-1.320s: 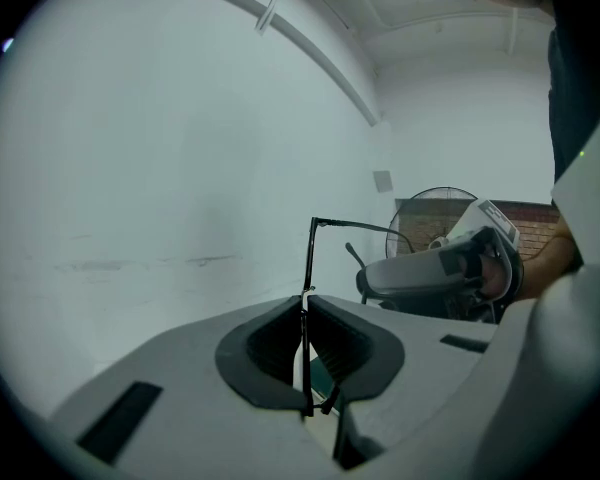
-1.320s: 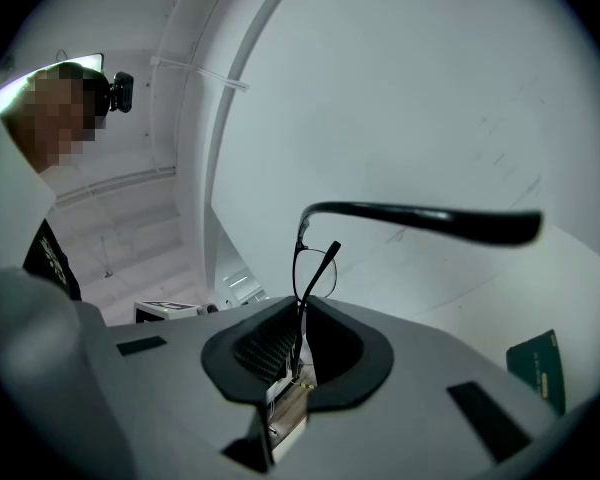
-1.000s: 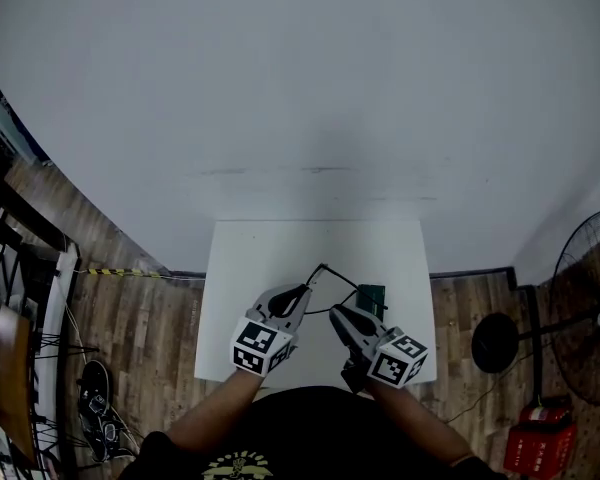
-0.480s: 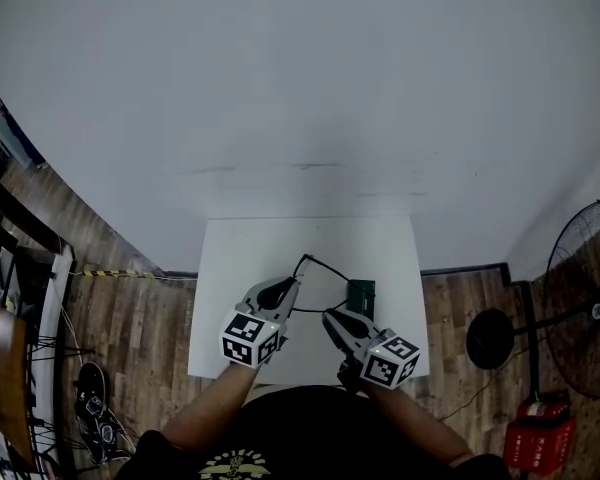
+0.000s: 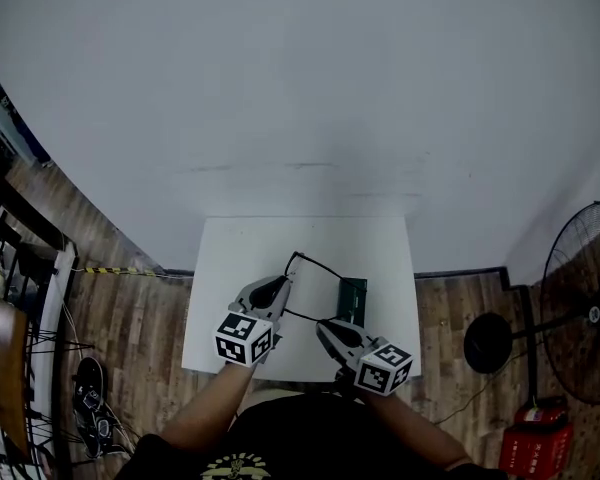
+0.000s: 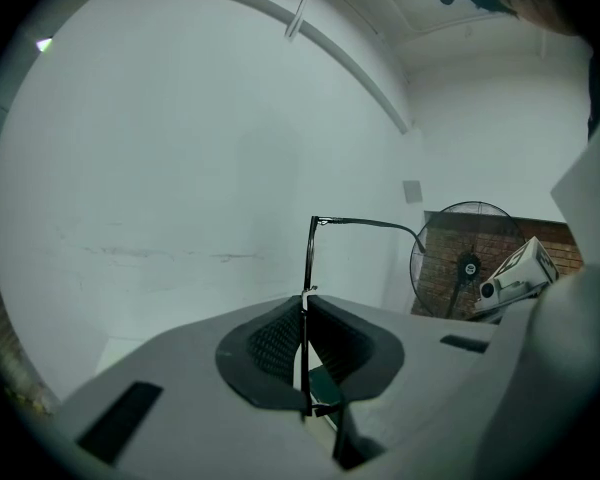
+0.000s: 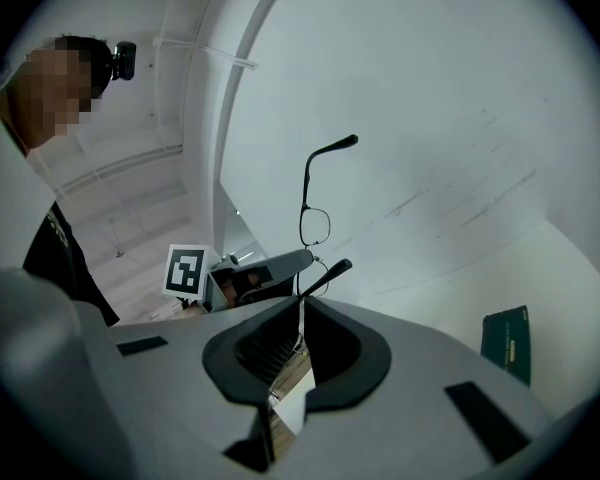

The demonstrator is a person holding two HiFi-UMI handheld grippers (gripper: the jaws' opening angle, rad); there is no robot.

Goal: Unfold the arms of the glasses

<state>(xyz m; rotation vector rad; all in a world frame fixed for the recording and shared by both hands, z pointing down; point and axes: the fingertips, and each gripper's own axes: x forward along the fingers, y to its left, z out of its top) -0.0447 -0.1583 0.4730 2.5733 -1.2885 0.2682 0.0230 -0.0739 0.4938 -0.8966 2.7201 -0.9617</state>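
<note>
- The left hand-held gripper (image 5: 283, 286) has a pale grey shell and black ribbed pads (image 6: 270, 346).
- The right hand-held gripper (image 5: 326, 327) looks the same (also grey).
- Each carries a white cube (image 5: 245, 338) with black square markers.
- The black T-shirt (image 5: 290, 436) has a yellow print (image 5: 238, 464).

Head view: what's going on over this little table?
A person holds the thin black wire-framed glasses above a small white table, with a hand-held gripper in each hand. The left hand-held gripper is clamped on the front frame. The right hand-held gripper is pinched shut on one arm. The other arm already stands out from the frame. A dark green rectangular object lies on the table.
</note>
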